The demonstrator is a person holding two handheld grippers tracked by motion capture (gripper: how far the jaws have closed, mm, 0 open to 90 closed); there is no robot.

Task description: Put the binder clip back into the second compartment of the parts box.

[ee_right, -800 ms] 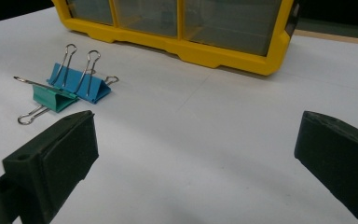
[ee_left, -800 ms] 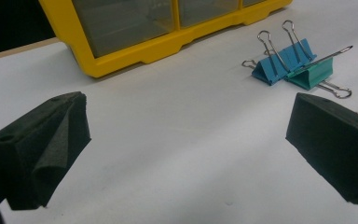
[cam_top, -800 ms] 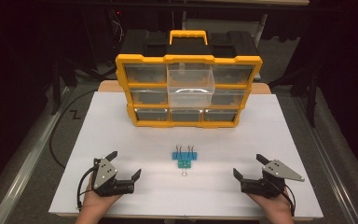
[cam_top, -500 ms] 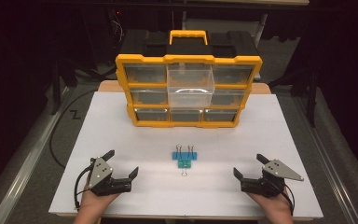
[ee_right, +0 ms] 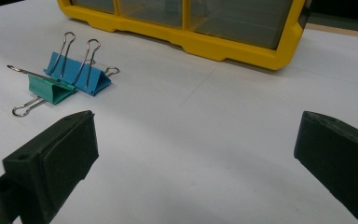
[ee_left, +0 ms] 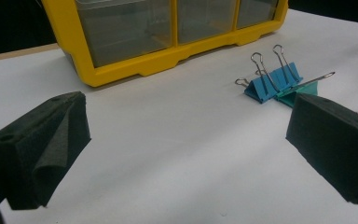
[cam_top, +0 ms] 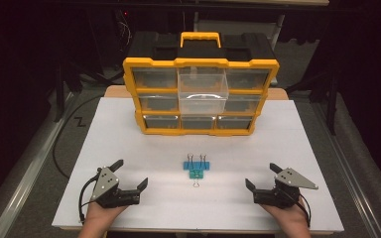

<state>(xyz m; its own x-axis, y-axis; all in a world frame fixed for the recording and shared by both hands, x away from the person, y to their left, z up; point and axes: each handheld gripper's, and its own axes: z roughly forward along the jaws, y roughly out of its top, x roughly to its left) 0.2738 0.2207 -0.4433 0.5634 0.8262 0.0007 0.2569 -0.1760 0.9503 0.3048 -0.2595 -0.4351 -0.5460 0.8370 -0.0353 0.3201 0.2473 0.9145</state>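
A blue binder clip (cam_top: 197,165) and a smaller green binder clip (cam_top: 195,174) lie touching in the middle of the white board (cam_top: 129,134). My left gripper (cam_top: 130,173) rests open on the board, left of the clips. My right gripper (cam_top: 263,176) rests open to their right. In the left gripper view the blue clip (ee_left: 272,81) and green clip (ee_left: 298,93) lie ahead at the right, beyond the open gripper (ee_left: 186,140). In the right gripper view the blue clip (ee_right: 79,72) and green clip (ee_right: 49,88) lie ahead at the left of the open gripper (ee_right: 196,144).
A yellow and black drawer organizer (cam_top: 201,64) stands upright at the back of the board, its top middle clear drawer (cam_top: 202,91) pulled out. Its yellow base (ee_left: 168,60) (ee_right: 214,46) shows ahead in both gripper views. A black cable (cam_top: 64,134) runs along the table's left side.
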